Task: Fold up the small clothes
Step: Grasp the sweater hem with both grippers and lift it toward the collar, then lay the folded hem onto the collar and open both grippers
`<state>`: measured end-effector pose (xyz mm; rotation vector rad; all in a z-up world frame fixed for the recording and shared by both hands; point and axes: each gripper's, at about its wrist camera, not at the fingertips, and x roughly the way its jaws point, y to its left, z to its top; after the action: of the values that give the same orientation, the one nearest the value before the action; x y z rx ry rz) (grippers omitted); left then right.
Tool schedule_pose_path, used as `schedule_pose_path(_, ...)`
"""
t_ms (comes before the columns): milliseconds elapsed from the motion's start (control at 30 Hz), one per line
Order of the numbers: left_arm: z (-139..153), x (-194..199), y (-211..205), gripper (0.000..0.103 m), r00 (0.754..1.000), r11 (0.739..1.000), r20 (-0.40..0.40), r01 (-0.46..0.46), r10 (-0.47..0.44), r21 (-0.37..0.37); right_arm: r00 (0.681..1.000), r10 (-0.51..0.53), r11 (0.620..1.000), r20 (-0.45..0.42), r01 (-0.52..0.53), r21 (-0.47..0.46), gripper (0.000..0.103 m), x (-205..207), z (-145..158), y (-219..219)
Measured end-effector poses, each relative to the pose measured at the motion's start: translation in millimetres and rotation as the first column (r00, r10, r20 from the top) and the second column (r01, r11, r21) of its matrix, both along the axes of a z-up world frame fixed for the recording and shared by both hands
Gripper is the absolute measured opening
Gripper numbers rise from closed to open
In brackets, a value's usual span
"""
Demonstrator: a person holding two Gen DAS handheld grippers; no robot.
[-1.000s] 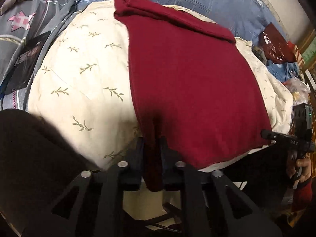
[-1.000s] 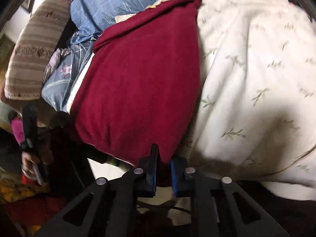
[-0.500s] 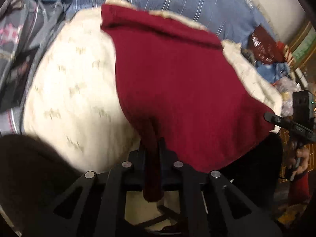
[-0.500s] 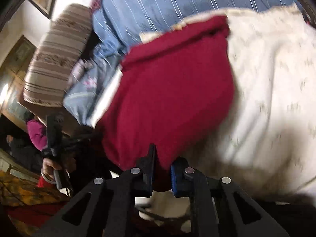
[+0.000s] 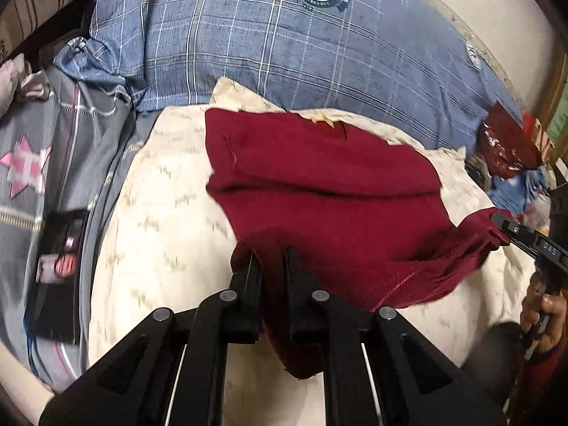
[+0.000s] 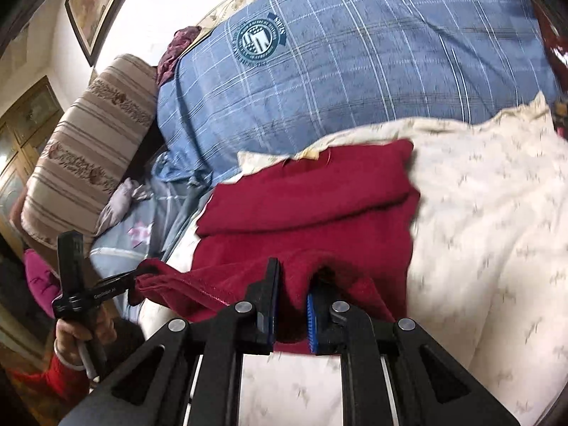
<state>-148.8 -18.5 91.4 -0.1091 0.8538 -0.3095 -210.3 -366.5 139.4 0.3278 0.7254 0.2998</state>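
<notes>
A dark red garment (image 5: pixel 319 184) lies on a cream leaf-print cushion (image 5: pixel 159 230); it also shows in the right wrist view (image 6: pixel 312 213). My left gripper (image 5: pixel 271 266) is shut on the garment's near left corner and holds it lifted above the cushion. My right gripper (image 6: pixel 293 284) is shut on the near right corner, also lifted. The near edge hangs between the two grippers and is carried over the lower part of the garment. The right gripper shows at the right edge of the left wrist view (image 5: pixel 504 227), the left gripper at the left of the right wrist view (image 6: pixel 136 277).
A blue plaid quilt (image 5: pixel 301 42) lies behind the cushion. A grey bedcover with a pink star (image 5: pixel 28 167) and a dark booklet (image 5: pixel 56 273) are to the left. A striped bolster (image 6: pixel 85 149) and a shiny red bag (image 5: pixel 507 149) sit at the sides.
Both grippers have lifted the garment's near edge and carried it forward toward the far end. The flat garment now bunches into a fold, and the view has tilted up to show the quilt.
</notes>
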Motion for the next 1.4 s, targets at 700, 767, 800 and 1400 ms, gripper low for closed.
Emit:
schedule_pose_path(700,6,91,-26,0.008,0.993,0.995,0.062,-0.103,0.104,-0.01,0.976,-0.203,0.978,0.081,0.207,-0.037,0.011,90,-3,-18)
schedule_pose_path(767,4,96,-25,0.008,0.992,0.994,0.07,-0.108,0.109,-0.022,0.973,-0.214,0.975,0.082,0.217,-0.037,0.011,102,-8,-19)
schedule_pose_path(800,1,99,-23,0.008,0.991,0.993,0.071,-0.109,0.112,-0.039,0.973,-0.214,0.975,0.084,0.218,-0.036,0.011,104,-10,-19)
schedule_pose_path(1400,-24,116,-28,0.008,0.993,0.994,0.043,-0.107,0.107,0.007,0.978,-0.208,0.976,0.032,0.21,-0.061,0.012,128,-46,-16)
